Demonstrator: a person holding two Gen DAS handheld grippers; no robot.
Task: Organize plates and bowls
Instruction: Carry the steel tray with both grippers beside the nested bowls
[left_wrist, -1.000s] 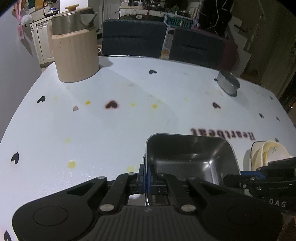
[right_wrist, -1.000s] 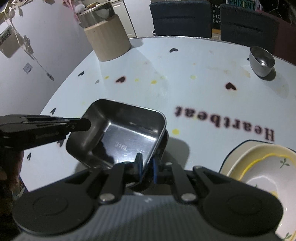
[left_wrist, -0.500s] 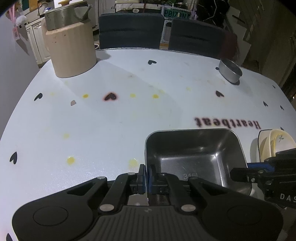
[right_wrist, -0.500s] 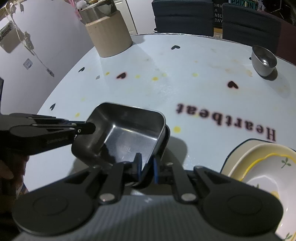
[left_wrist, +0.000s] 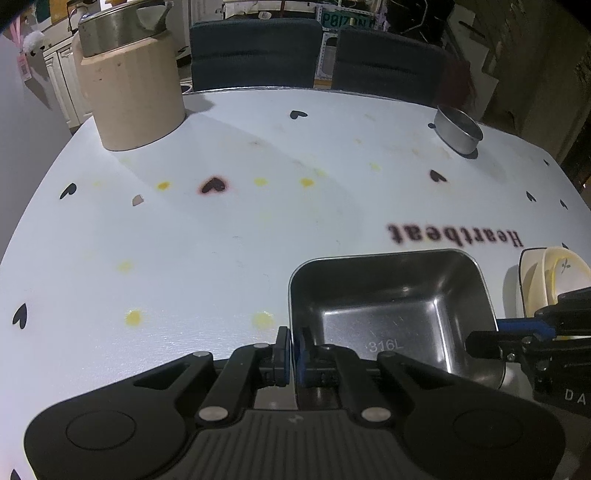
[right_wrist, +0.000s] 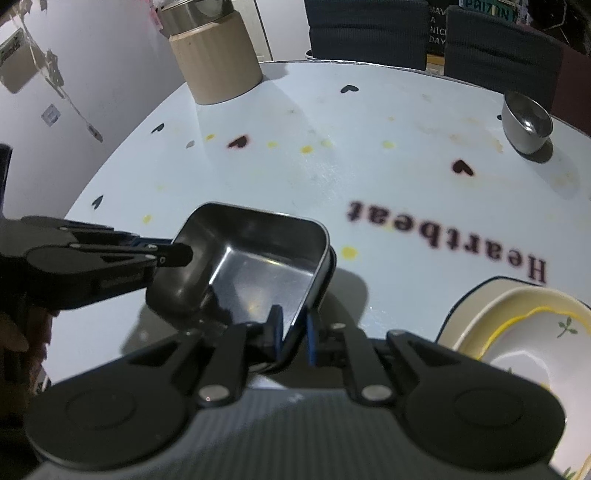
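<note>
A square steel dish (left_wrist: 391, 310) stamped 316L is held just above the white table, tilted in the right wrist view (right_wrist: 255, 266). My left gripper (left_wrist: 293, 347) is shut on its left rim. My right gripper (right_wrist: 295, 332) has its jaws a little apart around the dish's near corner rim. Stacked cream plates with a yellow line (right_wrist: 517, 339) lie at the right, also seen in the left wrist view (left_wrist: 554, 273). A small round steel bowl (left_wrist: 458, 129) sits far right, also in the right wrist view (right_wrist: 526, 122).
A beige kettle with a steel top (left_wrist: 129, 81) stands at the far left of the table (left_wrist: 221, 240). Two dark chairs (left_wrist: 255, 51) stand behind the far edge. A wall is on the left.
The dish has moved slightly forward and tilted more. My right gripper's jaws have parted a little around the rim. The left gripper stays clamped.
</note>
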